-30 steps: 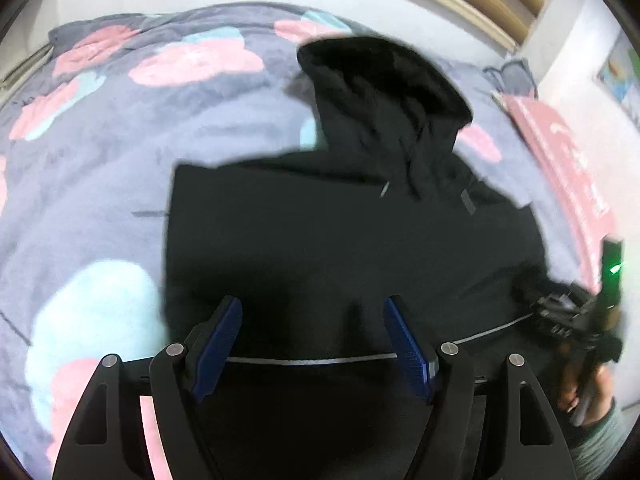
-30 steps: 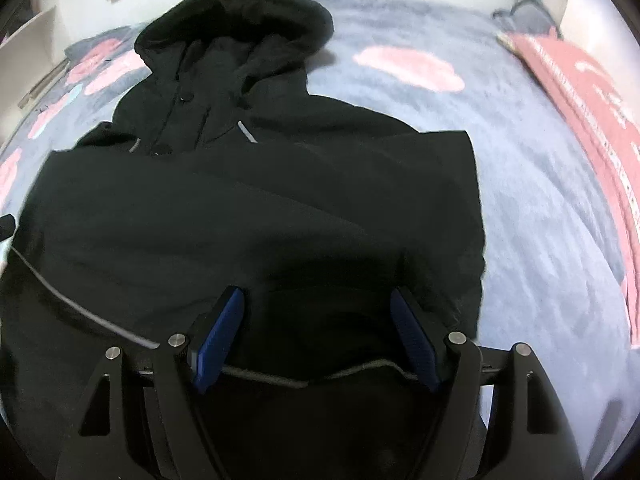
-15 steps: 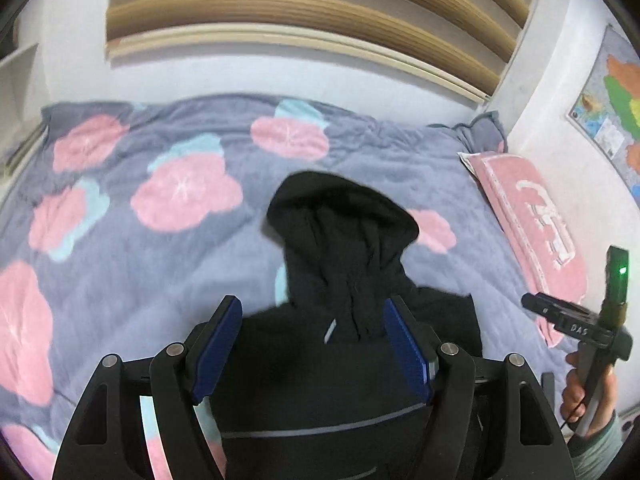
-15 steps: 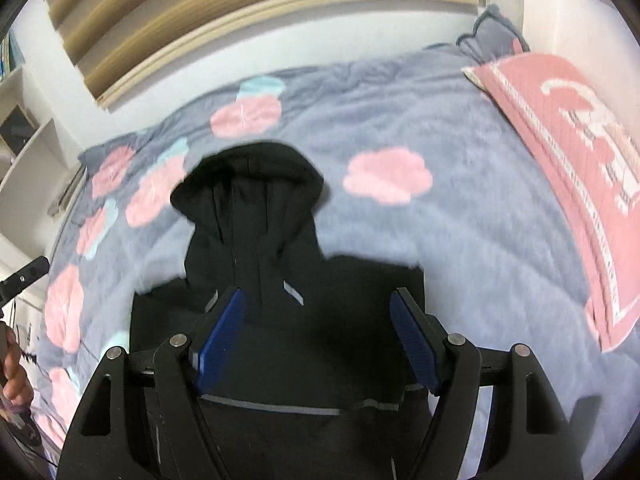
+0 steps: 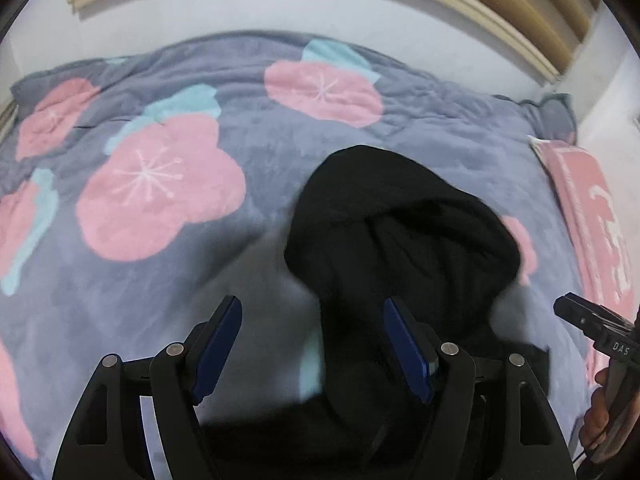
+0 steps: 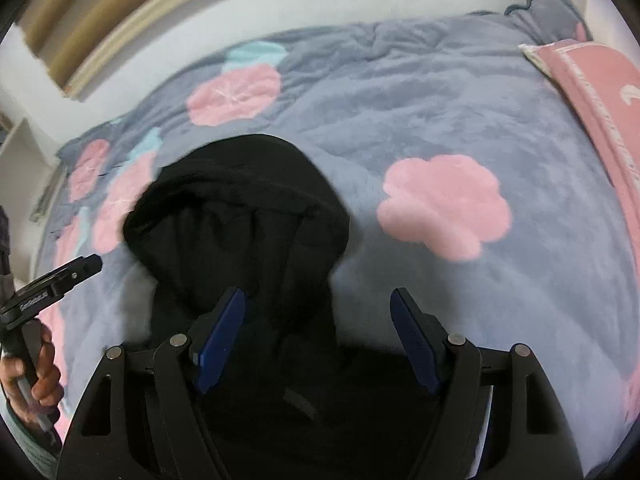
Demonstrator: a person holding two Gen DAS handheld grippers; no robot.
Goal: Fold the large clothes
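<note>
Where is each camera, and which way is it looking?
Left wrist: sits on the left tool, looking along its open fingers at the black hood; the right hand shows.
Right wrist: sits on the right tool, facing the same hood; the left hand shows.
Both share the hood and flowered blanket.

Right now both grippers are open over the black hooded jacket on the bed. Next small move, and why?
Probably lower both grippers to the hood and pinch its two sides. The left gripper and right gripper are open and hold nothing, and the hood lies spread on the floral blanket, unfolded, directly ahead of both.
</note>
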